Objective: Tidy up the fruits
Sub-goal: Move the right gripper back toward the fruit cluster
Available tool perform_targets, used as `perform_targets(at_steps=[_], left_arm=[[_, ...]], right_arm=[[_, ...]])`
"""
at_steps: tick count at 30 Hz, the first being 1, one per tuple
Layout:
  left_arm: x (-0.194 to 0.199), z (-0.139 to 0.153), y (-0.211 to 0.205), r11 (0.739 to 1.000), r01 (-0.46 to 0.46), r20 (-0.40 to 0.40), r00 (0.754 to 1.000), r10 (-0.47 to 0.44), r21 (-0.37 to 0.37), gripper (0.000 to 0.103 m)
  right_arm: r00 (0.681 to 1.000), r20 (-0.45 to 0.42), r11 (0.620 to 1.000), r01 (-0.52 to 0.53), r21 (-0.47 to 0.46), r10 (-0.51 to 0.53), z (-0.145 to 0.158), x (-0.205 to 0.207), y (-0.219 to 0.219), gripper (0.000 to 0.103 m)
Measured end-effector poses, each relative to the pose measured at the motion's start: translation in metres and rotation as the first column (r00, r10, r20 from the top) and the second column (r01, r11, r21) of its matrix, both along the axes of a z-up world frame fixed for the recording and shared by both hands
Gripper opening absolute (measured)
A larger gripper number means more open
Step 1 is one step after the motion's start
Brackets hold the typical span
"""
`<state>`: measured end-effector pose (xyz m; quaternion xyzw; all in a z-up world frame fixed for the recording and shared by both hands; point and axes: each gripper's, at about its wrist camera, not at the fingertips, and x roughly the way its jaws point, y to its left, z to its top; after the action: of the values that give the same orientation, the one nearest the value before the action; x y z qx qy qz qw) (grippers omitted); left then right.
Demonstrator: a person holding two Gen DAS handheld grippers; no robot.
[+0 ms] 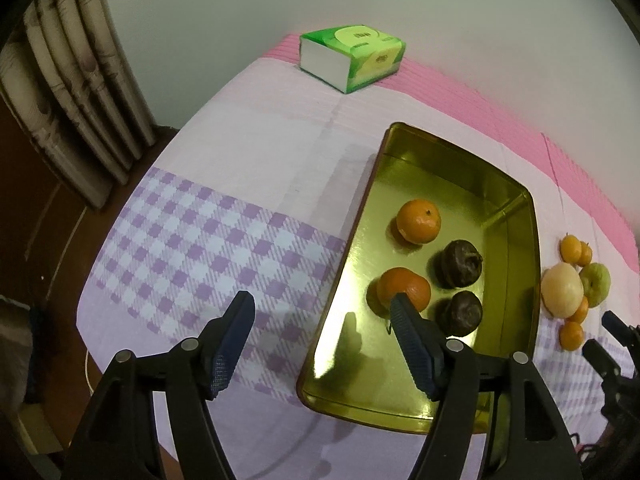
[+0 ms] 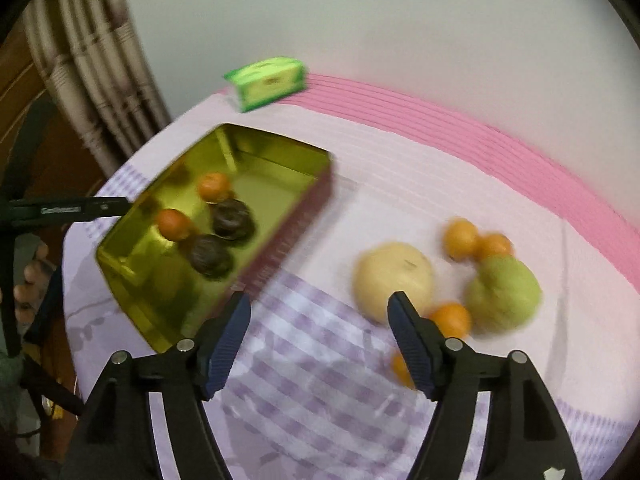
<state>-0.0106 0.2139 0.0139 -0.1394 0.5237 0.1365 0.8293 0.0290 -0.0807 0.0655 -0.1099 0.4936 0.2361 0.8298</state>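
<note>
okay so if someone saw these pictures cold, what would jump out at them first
The shiny gold tin on the checked cloth, holding two oranges and two dark fruits. Just right of it, a loose cluster around a pale round fruit. At the far edge, a bright green tissue pack.

Right wrist view motion-blurred, small orange half hidden behind right tongs finger

A gold tin holds two orange mandarins and two dark brown fruits. The cloth shows lilac-and-white checks and pink stripes; the tissue pack is green.
</note>
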Motion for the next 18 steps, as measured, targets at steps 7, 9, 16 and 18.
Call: perform_targets(at_steps=[7,9,16,18], left_arm=[[0.002,-0.001,-0.005,1.000,0.019,-0.010,1.000,-0.019,0.013,0.071],[0.002,-0.001,-0.006,1.000,0.020,-0.012,1.000,-0.020,0.016,0.071],[0.003,-0.004,-0.008,0.999,0.027,-0.025,0.999,-0.026,0.022,0.071],[0.004,-0.004,-0.008,0.999,0.030,-0.028,0.999,-0.029,0.025,0.071]], right_arm=[[0.992,-0.018,0.992,0.123,-0.029,-0.123,-0.012,0.001,-0.046,0.075],[0.990,-0.025,0.990,0.138,-0.034,-0.139,-0.016,0.001,-0.054,0.079],[0.982,-0.048,0.983,0.181,-0.040,-0.182,-0.029,0.001,-0.067,0.079],[0.980,-0.044,0.980,0.190,-0.055,-0.193,-0.033,0.001,-0.067,0.080]])
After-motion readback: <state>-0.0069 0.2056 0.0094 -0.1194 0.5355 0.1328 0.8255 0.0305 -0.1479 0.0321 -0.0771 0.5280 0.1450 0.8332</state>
